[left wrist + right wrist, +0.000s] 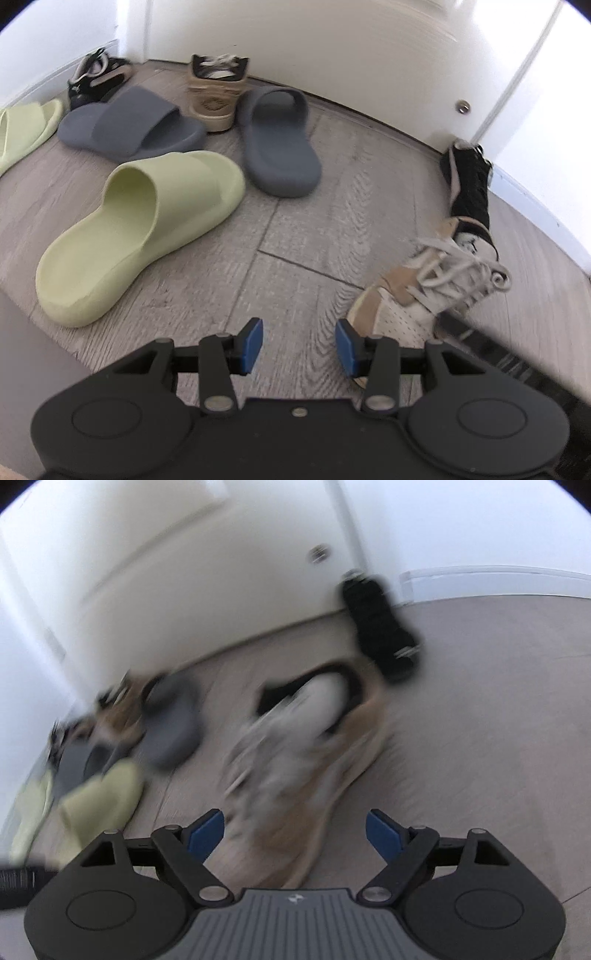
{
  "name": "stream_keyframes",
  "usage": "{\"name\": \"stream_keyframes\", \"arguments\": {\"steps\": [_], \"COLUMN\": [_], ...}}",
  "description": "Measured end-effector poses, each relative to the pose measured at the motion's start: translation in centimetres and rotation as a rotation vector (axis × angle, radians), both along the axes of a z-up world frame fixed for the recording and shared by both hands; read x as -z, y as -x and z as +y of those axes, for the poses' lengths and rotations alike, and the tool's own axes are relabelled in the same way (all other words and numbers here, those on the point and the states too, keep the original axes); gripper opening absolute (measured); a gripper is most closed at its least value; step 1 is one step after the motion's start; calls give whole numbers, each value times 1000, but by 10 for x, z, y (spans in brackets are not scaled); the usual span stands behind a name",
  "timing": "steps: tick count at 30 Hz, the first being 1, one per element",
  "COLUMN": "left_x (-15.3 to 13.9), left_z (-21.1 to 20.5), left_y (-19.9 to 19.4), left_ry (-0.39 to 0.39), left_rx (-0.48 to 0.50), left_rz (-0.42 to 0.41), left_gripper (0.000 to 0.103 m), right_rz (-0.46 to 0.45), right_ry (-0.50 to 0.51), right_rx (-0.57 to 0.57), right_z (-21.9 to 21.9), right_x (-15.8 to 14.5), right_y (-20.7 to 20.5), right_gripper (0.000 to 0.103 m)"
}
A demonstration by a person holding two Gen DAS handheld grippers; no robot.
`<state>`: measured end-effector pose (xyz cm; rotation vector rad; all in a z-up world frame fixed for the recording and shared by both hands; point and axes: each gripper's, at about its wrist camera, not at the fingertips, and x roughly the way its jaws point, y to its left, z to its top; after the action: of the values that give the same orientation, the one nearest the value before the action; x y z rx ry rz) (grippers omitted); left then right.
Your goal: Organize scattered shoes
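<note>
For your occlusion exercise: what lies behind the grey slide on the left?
Behind the grey slide lies a black sneaker near the baseboard. Only its upper part shows; the slide covers its near edge, so its sole cannot be seen.

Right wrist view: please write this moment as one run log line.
right gripper: open, empty | ahead: tan-and-white sneaker on floor | left gripper: open, empty | view: blurred

Grey wood-plank floor (295, 229), white door (332, 48) with small metal stopper (462, 107), white baseboard (535, 203) along the wall.
</note>
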<state>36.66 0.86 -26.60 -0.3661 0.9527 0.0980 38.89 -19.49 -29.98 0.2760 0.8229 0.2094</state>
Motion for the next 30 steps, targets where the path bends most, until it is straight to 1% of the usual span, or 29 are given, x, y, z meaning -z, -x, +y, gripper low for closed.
{"name": "stream_keyframes", "arguments": {"steps": [2, 3, 5, 6, 7, 8, 9, 12, 16, 19, 21, 26, 28, 29, 30], "left_x": [-1, -2, -2, -2, -2, -1, 0, 1, 2, 1, 1, 3, 6, 7, 8], "left_z": [0, -1, -1, -1, -1, 0, 0, -1, -2, -3, -4, -3, 0, 1, 3], "left_y": [1, 2, 2, 2, 2, 1, 1, -1, 0, -2, -3, -24, -36, -42, -47], "left_ry": [0, -1, -3, -4, -5, -6, -6, -6, -5, -7, -11, -10, -14, -15, -13], "left_rx": [-6, -9, -11, -12, -12, -11, -10, -5, 0, 2, 2, -18, -33, -40, -46], "left_rz": [-2, -2, -2, -1, 0, 2, 4, 8, 10, 6, 4, -13, -15, -17, -20], "left_gripper": [44, 44, 44, 44, 44, 44, 44, 44, 44, 44, 44, 44, 44, 44, 44], "right_rz": [-17, -23, -38, -40, -41, -43, -51, -74, -108, -148, -170, -177, -180, -181, -179], "right_ry": [33, 52, 128, 141, 169, 225, 259, 256, 235, 215, 206, 190, 190, 193, 186], "right_rx": [-33, -34, 12, 25, 31, 20, 4, -37, -132, -225, -314, -465, -489, -500, -512], "right_z": [23, 29, 46, 48, 53, 60, 63, 57, 40, 27, 18, 6, 5, 6, 6], "right_x": [6, 8, 11, 12, 14, 17, 20, 23, 24, 25, 25, 24, 24, 24, 24], "right_y": [-2, -2, -4, -5, -7, -10, -11, -14, -18, -25, -34, -64, -77, -87, -99], "right_gripper": [88, 92, 92, 92, 92, 92, 93, 93, 90, 90, 90, 87, 85, 80, 80]}}
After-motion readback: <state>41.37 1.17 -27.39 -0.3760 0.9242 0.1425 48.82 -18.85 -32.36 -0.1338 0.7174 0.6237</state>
